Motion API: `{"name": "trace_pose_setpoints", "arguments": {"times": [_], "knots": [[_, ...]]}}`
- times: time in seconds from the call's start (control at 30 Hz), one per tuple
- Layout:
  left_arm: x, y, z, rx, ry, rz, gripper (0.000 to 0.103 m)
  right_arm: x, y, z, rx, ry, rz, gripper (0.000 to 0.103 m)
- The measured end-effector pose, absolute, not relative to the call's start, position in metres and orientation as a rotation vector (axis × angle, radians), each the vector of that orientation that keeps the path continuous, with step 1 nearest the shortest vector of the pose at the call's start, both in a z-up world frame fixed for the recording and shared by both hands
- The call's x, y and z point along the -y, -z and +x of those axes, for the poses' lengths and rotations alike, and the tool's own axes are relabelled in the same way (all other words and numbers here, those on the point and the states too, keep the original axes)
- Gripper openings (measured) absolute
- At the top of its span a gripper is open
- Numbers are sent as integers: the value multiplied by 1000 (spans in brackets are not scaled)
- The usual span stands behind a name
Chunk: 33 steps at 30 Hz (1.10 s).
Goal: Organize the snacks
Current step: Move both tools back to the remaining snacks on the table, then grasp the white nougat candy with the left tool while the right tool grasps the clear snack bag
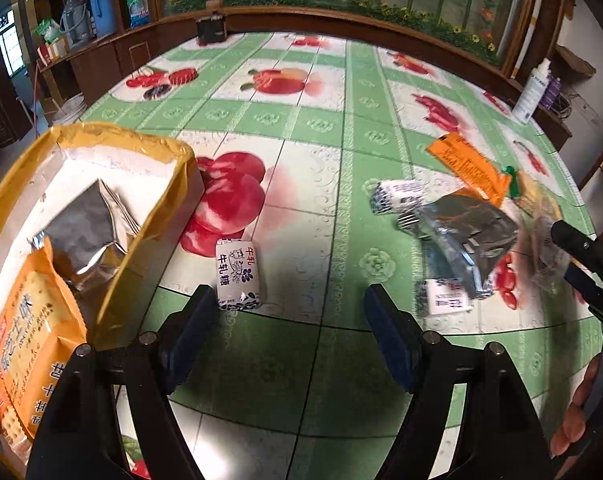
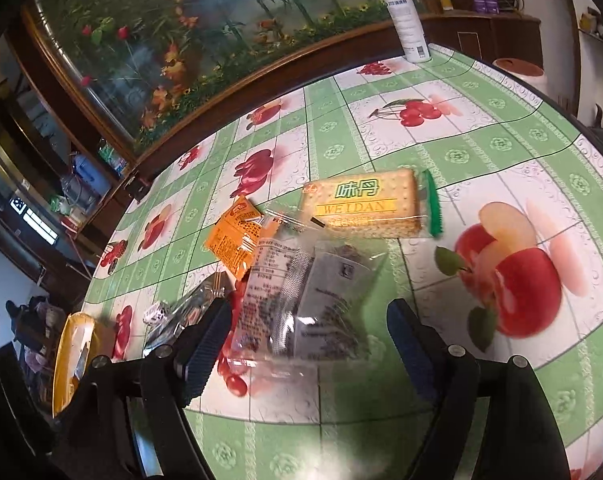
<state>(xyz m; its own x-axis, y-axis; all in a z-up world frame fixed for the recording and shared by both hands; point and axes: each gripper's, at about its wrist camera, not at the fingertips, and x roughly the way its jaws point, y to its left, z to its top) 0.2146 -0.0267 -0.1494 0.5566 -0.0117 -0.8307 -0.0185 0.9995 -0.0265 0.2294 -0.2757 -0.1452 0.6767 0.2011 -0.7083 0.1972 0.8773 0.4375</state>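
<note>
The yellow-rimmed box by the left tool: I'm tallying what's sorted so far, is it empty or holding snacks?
Holding snacks. The yellow-rimmed box contains a silver foil pouch and an orange cracker packet; white floor shows around them.

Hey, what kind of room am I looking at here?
Probably a home dining or living room: a round table under a fruit-print cloth, a big wood-framed fish tank beside it, and wooden shelves holding household bottles and jugs.
</note>
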Motion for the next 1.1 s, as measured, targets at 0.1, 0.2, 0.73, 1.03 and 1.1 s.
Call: {"name": "trace_pose_setpoints", "arguments": {"times": [0.1, 0.2, 0.73, 1.03, 1.1], "knots": [[30, 151, 218, -981, -9, -7, 79, 266, 150, 242, -868, 32, 458, 82], [32, 150, 218, -972, -5, -2, 79, 254, 151, 245, -870, 52, 351, 77], [23, 142, 193, -955, 147, -93, 16, 247, 143, 196, -826, -34, 273, 52], [-29, 123, 150, -892, 237, -243, 16, 244, 132, 159, -782, -118, 328, 52], [-34, 119, 139, -875, 249, -245, 16, 242, 130, 152, -773, -138, 337, 52]]}}
